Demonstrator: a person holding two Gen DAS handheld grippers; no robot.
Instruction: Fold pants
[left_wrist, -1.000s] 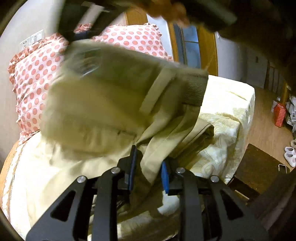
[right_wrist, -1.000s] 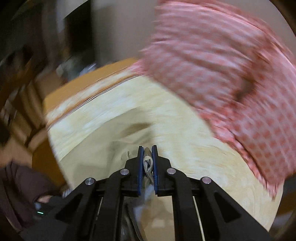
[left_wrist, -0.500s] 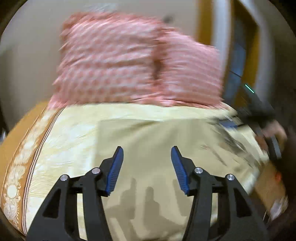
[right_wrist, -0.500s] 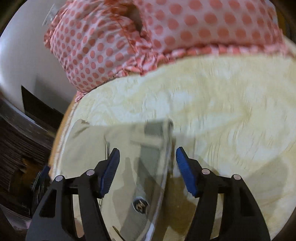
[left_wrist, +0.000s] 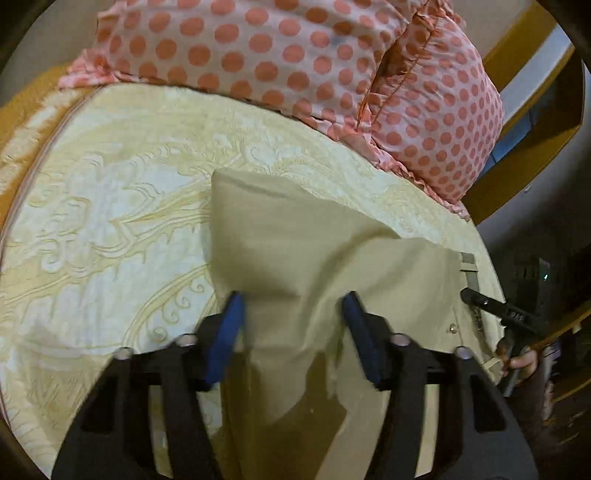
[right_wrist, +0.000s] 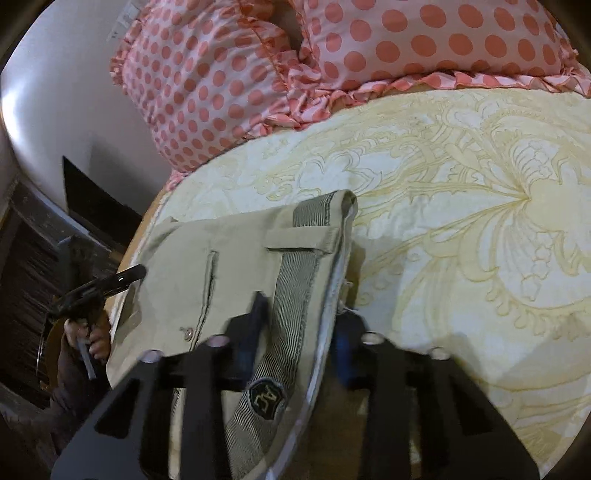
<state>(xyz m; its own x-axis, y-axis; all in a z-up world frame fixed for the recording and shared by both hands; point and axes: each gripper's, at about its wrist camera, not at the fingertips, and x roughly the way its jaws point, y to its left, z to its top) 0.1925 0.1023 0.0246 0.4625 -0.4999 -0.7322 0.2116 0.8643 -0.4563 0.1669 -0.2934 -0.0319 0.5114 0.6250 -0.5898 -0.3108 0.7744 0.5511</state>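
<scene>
Both grippers, left (left_wrist: 291, 325) and right (right_wrist: 301, 325), now spread wide and empty, no longer pinching the pants (left_wrist: 314, 258). Spread flat near the bed's (left_wrist: 110, 221) near edge, below the pillows (left_wrist: 295, 55). Ready for folding.

pants (left_wrist: 303, 251) released onto bed, left gripper (left_wrist: 291, 325) and right gripper (right_wrist: 299, 325) fingers now parted

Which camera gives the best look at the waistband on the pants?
The right wrist view. There the striped waistband runs up the middle of the pants, with a belt loop and a badge showing. The left wrist view catches only a small piece of it at the far right edge.
</scene>
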